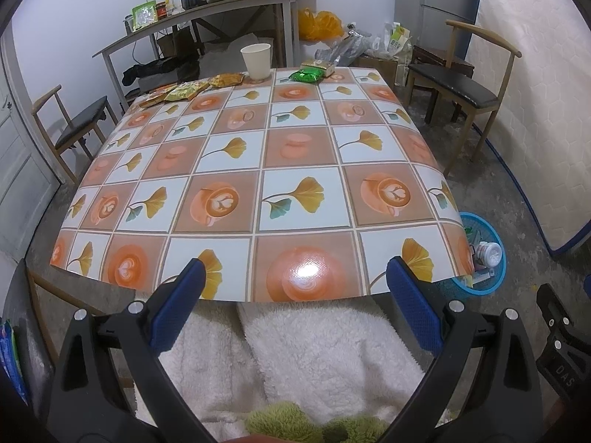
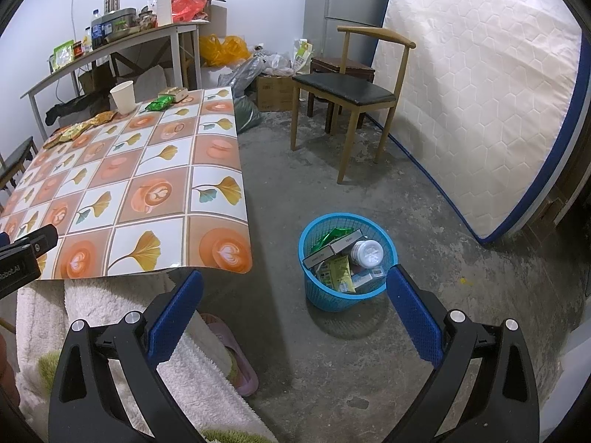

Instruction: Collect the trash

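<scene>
Trash lies along the far edge of the patterned table (image 1: 236,184): a white paper cup (image 1: 256,61), a green wrapper (image 1: 306,75), a gold box (image 1: 317,65) and several yellow-orange snack packets (image 1: 184,92). My left gripper (image 1: 295,277) hangs open over the table's near edge, holding nothing. On the floor to the right of the table stands a blue basket (image 2: 347,262) holding boxes, wrappers and a white lid. My right gripper (image 2: 295,288) is open and empty, just in front of the basket. The right wrist view also shows the cup (image 2: 123,96) and green wrapper (image 2: 159,103).
A person's lap in white fleece (image 1: 314,350) sits below the table edge, a pink slipper (image 2: 236,361) on the floor. A wooden chair (image 2: 347,92) and a leaning mattress (image 2: 480,110) stand to the right. A cluttered side table (image 1: 207,11) and bags fill the back.
</scene>
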The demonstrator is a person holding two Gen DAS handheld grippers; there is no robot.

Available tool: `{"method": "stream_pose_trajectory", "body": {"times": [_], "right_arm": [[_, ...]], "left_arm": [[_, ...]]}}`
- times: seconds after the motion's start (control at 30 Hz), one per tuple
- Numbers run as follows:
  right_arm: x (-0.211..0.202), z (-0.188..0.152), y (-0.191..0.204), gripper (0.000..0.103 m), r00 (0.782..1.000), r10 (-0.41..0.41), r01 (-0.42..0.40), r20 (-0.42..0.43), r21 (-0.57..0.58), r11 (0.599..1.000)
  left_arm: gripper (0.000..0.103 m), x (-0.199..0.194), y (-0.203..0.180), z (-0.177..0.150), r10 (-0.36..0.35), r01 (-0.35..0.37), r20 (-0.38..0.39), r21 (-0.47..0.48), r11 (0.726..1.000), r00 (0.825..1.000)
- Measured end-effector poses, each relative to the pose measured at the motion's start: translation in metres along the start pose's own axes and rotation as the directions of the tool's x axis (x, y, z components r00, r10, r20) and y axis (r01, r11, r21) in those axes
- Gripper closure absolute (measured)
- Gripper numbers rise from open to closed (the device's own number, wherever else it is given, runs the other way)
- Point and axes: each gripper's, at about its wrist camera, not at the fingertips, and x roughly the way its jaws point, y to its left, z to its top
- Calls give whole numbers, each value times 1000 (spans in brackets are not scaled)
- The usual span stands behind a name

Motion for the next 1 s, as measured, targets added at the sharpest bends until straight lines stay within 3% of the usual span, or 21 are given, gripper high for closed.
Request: {"method": "stream_pose_trajectory", "body": {"times": [1.0], "right_arm": [[2,-3,3,7,1000,5,-5,-4,-4,1000]], "left_arm": [[9,1,0,-2,-8,8,-12,-1,1000,1000]]}}
